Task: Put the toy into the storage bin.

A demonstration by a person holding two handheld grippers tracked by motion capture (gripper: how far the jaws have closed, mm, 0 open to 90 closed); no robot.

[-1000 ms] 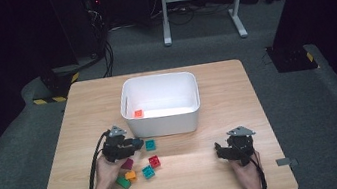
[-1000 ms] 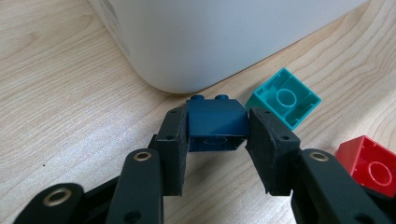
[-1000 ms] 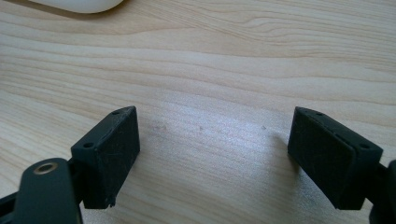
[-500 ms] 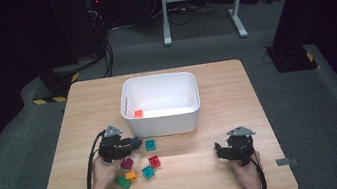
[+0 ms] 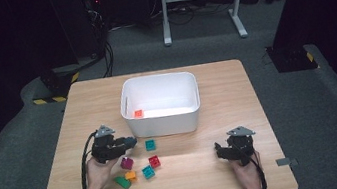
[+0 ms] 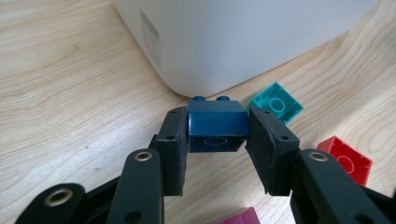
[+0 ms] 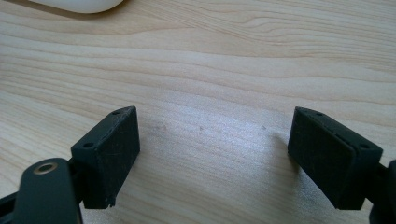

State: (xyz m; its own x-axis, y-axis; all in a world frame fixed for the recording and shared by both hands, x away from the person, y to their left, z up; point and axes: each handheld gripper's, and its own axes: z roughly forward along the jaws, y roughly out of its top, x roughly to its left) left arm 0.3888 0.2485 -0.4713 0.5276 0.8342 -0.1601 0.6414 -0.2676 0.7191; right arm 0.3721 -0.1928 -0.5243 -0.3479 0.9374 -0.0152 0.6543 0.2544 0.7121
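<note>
Dark floor lies all around a wooden table (image 5: 260,111). On the table stands a white bin (image 5: 163,120) with one orange-red brick (image 5: 138,113) already inside it.

A second ago the left gripper (image 5: 130,141) was low among the loose bricks near the person's left hand. Now it has come up and moved toward the bin. In the left gripper view its jaws are shut tight on a dark blue brick (image 6: 217,123), one pad on each side, with the two little studs pointing away toward the bin wall. So the brick is caught and off the table, just in front of the bin's near wall.

That looks like the pick-up is done, and the next thing is to lift the blue brick over the rim and let it drop inside. It must go high enough, or it may bump the wall.

Other bricks wait on the table: a teal brick (image 5: 150,144), a red brick (image 5: 154,162), a pink brick (image 5: 126,163), a second teal one (image 5: 148,172), an orange brick (image 5: 130,176) and a green brick (image 5: 122,182).

The right gripper (image 5: 221,151) has not moved. It rests near the right edge with its jaws wide open over bare wood, holding nothing.
</note>
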